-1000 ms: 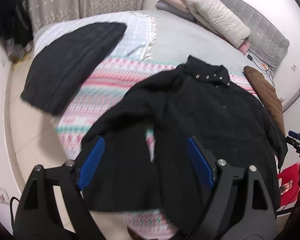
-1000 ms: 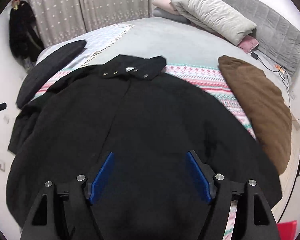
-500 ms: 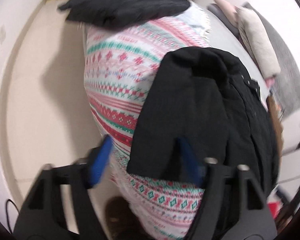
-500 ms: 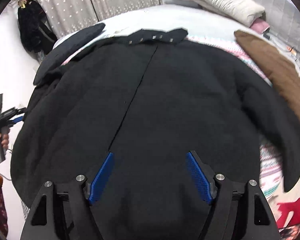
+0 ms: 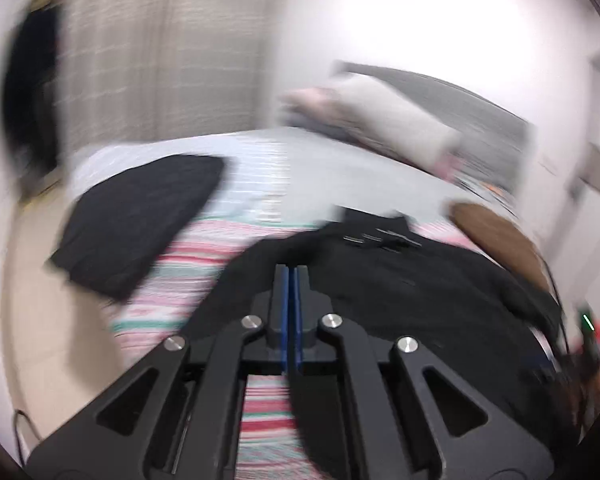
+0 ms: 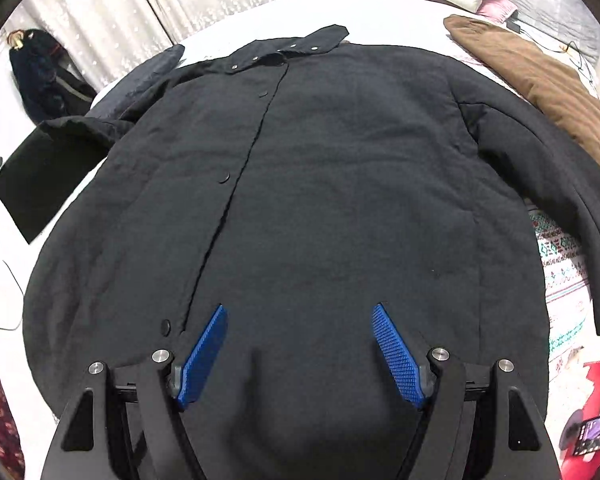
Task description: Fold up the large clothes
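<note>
Bed (image 6: 236, 12) fills both views, patterned blanket (image 6: 560, 280) on top. Black coat (image 6: 320, 184) lies flat, front up, across it, collar at 12 o'clock in the right wrist view, one sleeve out toward 3 o'clock. Brown garment (image 6: 540, 84) at 1–2 o'clock, just beside that sleeve. Second dark garment (image 5: 140, 220) at 9–10 o'clock in the blurred left view. Pillows (image 5: 392, 120) at 1 o'clock. Right gripper (image 6: 300, 344) hangs over the coat's lower hem, jaws spread wide, nothing between them. Left gripper (image 5: 291, 280) jaws fully together; can't tell if fabric is pinched.
</note>
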The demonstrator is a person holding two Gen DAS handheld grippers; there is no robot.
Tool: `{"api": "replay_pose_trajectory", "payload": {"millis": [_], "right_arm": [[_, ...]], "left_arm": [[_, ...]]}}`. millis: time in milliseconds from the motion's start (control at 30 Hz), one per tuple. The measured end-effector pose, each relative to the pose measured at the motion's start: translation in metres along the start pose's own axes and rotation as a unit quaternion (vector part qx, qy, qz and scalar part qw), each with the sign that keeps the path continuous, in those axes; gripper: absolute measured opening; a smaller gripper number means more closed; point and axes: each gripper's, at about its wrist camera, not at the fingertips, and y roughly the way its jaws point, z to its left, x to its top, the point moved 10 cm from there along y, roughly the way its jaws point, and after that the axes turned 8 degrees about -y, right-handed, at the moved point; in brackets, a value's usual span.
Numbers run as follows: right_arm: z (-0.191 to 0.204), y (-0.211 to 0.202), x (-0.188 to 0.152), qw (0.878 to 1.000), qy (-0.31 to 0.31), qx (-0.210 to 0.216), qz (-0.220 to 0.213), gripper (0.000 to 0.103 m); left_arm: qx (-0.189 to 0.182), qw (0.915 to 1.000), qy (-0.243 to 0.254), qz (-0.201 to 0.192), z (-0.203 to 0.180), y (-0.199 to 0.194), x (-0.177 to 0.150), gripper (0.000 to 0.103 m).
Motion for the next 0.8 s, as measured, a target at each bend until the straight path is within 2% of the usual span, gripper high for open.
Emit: {"api": "replay_pose_trajectory", "payload": {"millis": [67, 133, 233, 300, 400, 433, 467, 500, 533, 600, 667, 800], "right_arm": [[0.002, 0.003, 0.000, 1.000, 0.003, 0.004, 0.002, 0.076], [0.004, 0.007, -0.002, 1.000, 0.004, 0.009, 0.006, 0.076], [0.009, 0.013, -0.008, 1.000, -0.002, 0.017, 0.014, 0.076], [0.009, 0.017, -0.014, 1.000, -0.008, 0.017, 0.020, 0.076], [0.007, 0.021, -0.020, 0.999, -0.012, 0.013, 0.030, 0.076], [0.006, 0.022, -0.021, 0.999, -0.013, 0.012, 0.033, 0.076], [0.004, 0.024, -0.022, 0.999, -0.013, 0.010, 0.036, 0.076], [0.002, 0.025, -0.023, 0.999, -0.012, 0.008, 0.038, 0.076], [0.000, 0.026, -0.023, 0.999, -0.010, 0.006, 0.040, 0.076], [-0.003, 0.028, -0.023, 0.999, -0.005, 0.006, 0.042, 0.076], [-0.003, 0.029, -0.023, 0.999, -0.001, 0.010, 0.043, 0.076], [0.002, 0.033, -0.023, 0.999, -0.001, 0.014, 0.049, 0.076]], "left_arm": [[-0.043, 0.9976, 0.022, 0.050, -0.035, 0.011, -0.029, 0.003], [-0.072, 0.9908, 0.022, 0.112, -0.056, 0.031, -0.070, 0.003], [-0.067, 0.9789, 0.001, 0.193, -0.055, 0.065, -0.142, 0.003], [-0.050, 0.9752, -0.031, 0.213, -0.045, 0.074, -0.172, 0.004], [-0.068, 0.9742, -0.091, 0.195, -0.027, 0.063, -0.182, 0.012], [-0.083, 0.9727, -0.110, 0.187, -0.023, 0.055, -0.178, 0.023], [-0.090, 0.9723, -0.125, 0.176, -0.018, 0.045, -0.172, 0.044], [-0.076, 0.9751, -0.135, 0.159, -0.007, 0.036, -0.163, 0.058], [-0.058, 0.9784, -0.141, 0.140, 0.009, 0.027, -0.154, 0.082], [-0.017, 0.9836, -0.156, 0.088, 0.042, 0.007, -0.134, 0.086], [0.027, 0.9839, -0.167, 0.059, 0.073, -0.006, -0.119, 0.086], [0.151, 0.9761, -0.156, 0.017, 0.147, -0.021, -0.103, 0.086]]}}
